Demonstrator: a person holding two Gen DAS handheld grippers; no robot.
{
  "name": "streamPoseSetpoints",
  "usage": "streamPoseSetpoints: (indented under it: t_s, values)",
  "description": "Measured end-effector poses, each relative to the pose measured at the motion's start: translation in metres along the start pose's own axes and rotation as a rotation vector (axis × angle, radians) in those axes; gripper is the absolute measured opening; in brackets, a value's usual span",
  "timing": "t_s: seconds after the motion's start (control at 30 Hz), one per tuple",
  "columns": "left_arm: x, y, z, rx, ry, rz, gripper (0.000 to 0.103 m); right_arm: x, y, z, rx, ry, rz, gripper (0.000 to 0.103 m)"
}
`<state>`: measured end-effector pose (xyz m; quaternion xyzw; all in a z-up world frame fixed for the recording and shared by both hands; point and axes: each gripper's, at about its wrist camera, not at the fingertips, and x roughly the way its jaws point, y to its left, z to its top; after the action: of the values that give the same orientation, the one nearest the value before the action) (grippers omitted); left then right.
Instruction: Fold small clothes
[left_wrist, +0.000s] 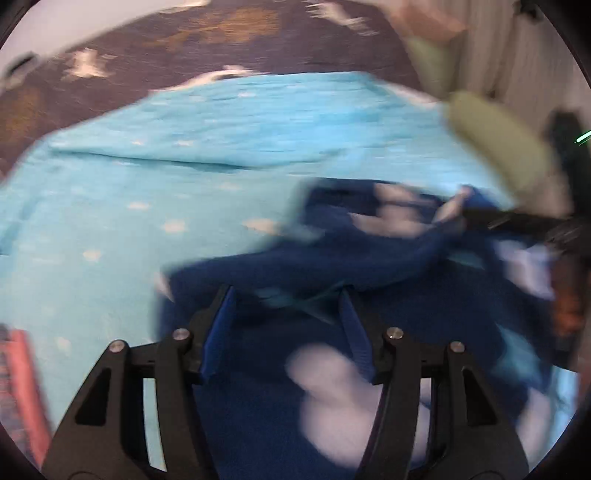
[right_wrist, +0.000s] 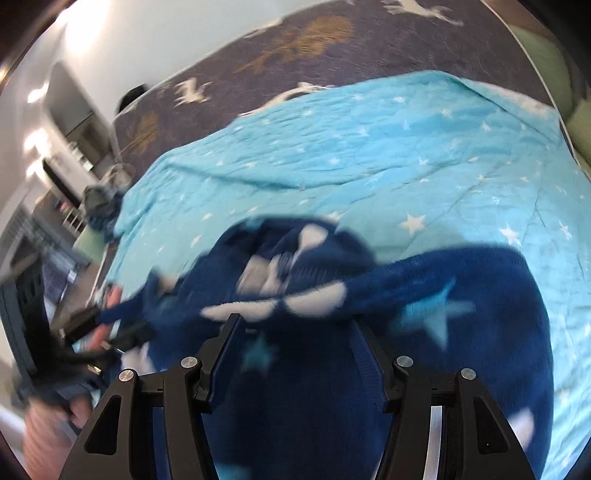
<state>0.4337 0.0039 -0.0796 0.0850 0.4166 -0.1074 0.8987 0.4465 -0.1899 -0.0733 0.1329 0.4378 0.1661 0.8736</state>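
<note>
A dark blue fleece garment (left_wrist: 332, 258) with white patches and pale blue stars lies rumpled on a light blue star blanket (left_wrist: 184, 166). My left gripper (left_wrist: 287, 291) hovers just over it, jaws apart, with cloth beneath the fingers and nothing pinched. In the right wrist view the same garment (right_wrist: 461, 332) fills the lower middle. My right gripper (right_wrist: 294, 319) stands open above its folded edge. The left gripper (right_wrist: 110, 332) shows blurred at the garment's left end, and the right gripper (left_wrist: 476, 214) reaches in at its right end. Both views are motion-blurred.
The blanket (right_wrist: 406, 155) lies on a dark purple bedspread (right_wrist: 332, 62) printed with white deer and gold trees. Green cushions (right_wrist: 543, 62) sit at the bed's far right. A hand (right_wrist: 114, 295) and a pink sleeve (right_wrist: 44, 443) are at lower left, with room furniture (right_wrist: 62, 206) beyond the bed's left edge.
</note>
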Motion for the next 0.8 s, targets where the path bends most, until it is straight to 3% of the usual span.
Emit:
streamPoseSetpoints:
  t_s: [0.07, 0.1, 0.17, 0.23, 0.33, 0.43, 0.5, 0.6, 0.7, 0.8]
  values:
    - [0.029, 0.019, 0.004, -0.066, 0.053, 0.166, 0.06, 0.012, -0.011, 0.018, 0.037, -0.071, -0.101, 0.059]
    - [0.041, 0.032, 0.003, -0.117, 0.093, 0.214, 0.06, 0.022, -0.022, 0.024, 0.064, -0.09, -0.169, 0.059]
    - [0.044, 0.053, -0.002, -0.225, 0.099, 0.145, 0.06, 0.041, -0.047, 0.026, 0.162, -0.034, -0.162, 0.059]
    - [0.031, 0.064, -0.008, -0.276, 0.06, 0.117, 0.06, 0.035, -0.071, 0.016, 0.283, -0.059, -0.039, 0.056]
    - [0.005, 0.07, -0.017, -0.286, 0.018, 0.099, 0.06, -0.001, -0.082, 0.009, 0.31, -0.132, -0.011, 0.057]
    - [-0.034, 0.069, -0.036, -0.304, -0.012, -0.034, 0.06, -0.055, -0.077, -0.013, 0.218, -0.16, 0.029, 0.057]
    - [-0.06, 0.064, -0.058, -0.28, -0.001, -0.101, 0.067, -0.094, -0.075, -0.04, 0.131, -0.156, 0.005, 0.059]
    - [-0.097, 0.047, -0.1, -0.24, 0.009, -0.131, 0.073, -0.146, -0.083, -0.097, 0.072, -0.158, -0.05, 0.062]
    - [-0.128, 0.035, -0.146, -0.23, 0.017, -0.176, 0.076, -0.186, -0.107, -0.154, 0.133, -0.165, -0.058, 0.067]
    - [-0.143, 0.032, -0.184, -0.264, 0.035, -0.202, 0.082, -0.206, -0.134, -0.205, 0.239, -0.118, -0.021, 0.069]
